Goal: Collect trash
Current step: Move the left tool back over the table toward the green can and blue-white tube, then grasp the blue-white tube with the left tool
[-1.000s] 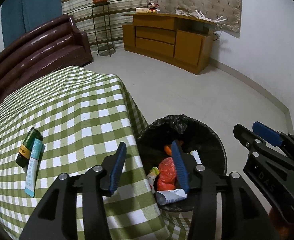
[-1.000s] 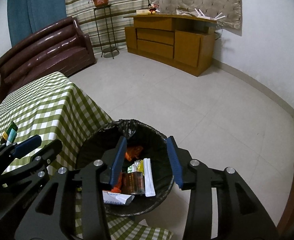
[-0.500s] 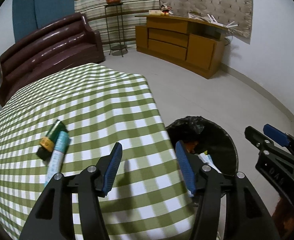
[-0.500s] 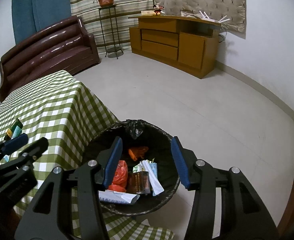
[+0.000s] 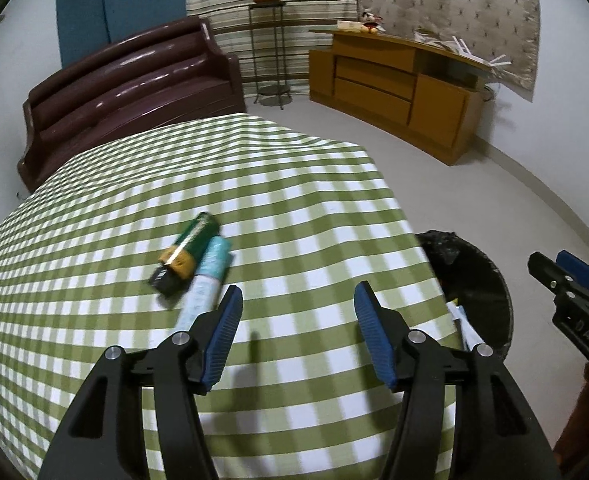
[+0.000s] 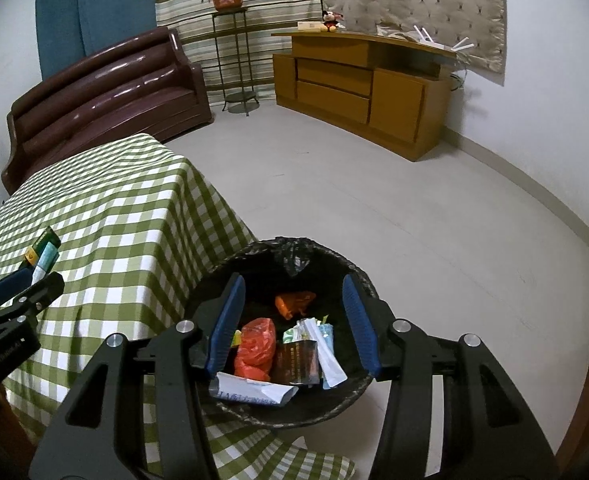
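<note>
Two pieces of trash lie side by side on the green-checked tablecloth (image 5: 294, 184): a dark green packet with a yellow band (image 5: 188, 250) and a teal-and-white tube packet (image 5: 206, 280). My left gripper (image 5: 294, 312) hovers over the cloth just right of them, open, with nothing between its blue pads. A black-lined bin (image 6: 294, 412) stands on the floor by the table's corner, holding a red bag (image 6: 256, 344), an orange wrapper (image 6: 294, 302) and white paper (image 6: 254, 392). My right gripper (image 6: 294, 312) hangs open and empty above the bin.
A brown sofa (image 5: 126, 84) stands behind the table. A wooden cabinet (image 6: 358, 88) and a plant stand (image 6: 230, 60) line the far wall. Pale floor (image 6: 374, 200) stretches right of the bin. The cloth drapes down at the table edge beside the bin.
My left gripper has swung left from above the bin to above the table, and its jaws have widened. The two packets now lie just ahead of it. The right gripper stays over the bin.
</note>
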Action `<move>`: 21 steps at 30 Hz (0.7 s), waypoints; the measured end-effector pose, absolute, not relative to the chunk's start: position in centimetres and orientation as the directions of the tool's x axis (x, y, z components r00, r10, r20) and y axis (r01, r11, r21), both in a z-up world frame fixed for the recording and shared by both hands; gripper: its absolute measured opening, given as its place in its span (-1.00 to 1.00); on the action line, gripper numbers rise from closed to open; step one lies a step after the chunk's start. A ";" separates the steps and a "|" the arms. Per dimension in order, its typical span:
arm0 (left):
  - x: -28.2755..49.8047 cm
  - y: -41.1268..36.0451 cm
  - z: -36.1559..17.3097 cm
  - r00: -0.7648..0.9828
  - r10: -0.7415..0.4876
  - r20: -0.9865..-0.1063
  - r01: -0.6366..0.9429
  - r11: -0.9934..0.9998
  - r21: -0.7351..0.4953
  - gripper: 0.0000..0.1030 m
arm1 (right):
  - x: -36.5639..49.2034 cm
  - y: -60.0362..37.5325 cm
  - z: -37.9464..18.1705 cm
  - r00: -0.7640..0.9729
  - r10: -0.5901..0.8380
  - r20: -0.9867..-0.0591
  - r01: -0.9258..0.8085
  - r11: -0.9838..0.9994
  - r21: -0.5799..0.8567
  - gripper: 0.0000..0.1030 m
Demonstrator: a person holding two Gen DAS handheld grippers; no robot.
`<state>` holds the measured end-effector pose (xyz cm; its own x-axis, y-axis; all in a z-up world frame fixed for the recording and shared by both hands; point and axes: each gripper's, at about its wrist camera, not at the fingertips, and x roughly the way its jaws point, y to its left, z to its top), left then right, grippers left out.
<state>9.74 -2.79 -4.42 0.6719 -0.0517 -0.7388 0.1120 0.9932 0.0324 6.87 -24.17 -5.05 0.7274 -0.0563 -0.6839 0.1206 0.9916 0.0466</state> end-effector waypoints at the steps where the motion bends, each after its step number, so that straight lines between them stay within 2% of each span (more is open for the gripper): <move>1: 9.7 -2.4 -4.4 0.672 -0.047 -0.739 0.105 0.994 0.033 0.11 | 6.9 -24.0 -5.0 0.728 -0.053 -0.683 0.116 0.992 0.047 -0.03; 13: 9.5 2.0 -5.1 0.659 0.016 -0.752 0.021 0.999 0.040 0.11 | 8.4 -20.0 -4.3 0.738 0.022 -0.675 0.037 0.997 0.072 -0.03; 21: 11.1 3.0 -5.4 0.634 0.009 -0.773 0.026 0.999 0.032 0.11 | 9.0 -18.5 -4.3 0.734 0.061 -0.676 0.003 0.996 0.094 -0.03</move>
<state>11.12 3.02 -5.43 0.6340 0.0086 -0.7732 0.0256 0.9992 0.0322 9.03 -18.47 -4.28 0.7342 0.0610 -0.6761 0.0034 0.9956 0.0936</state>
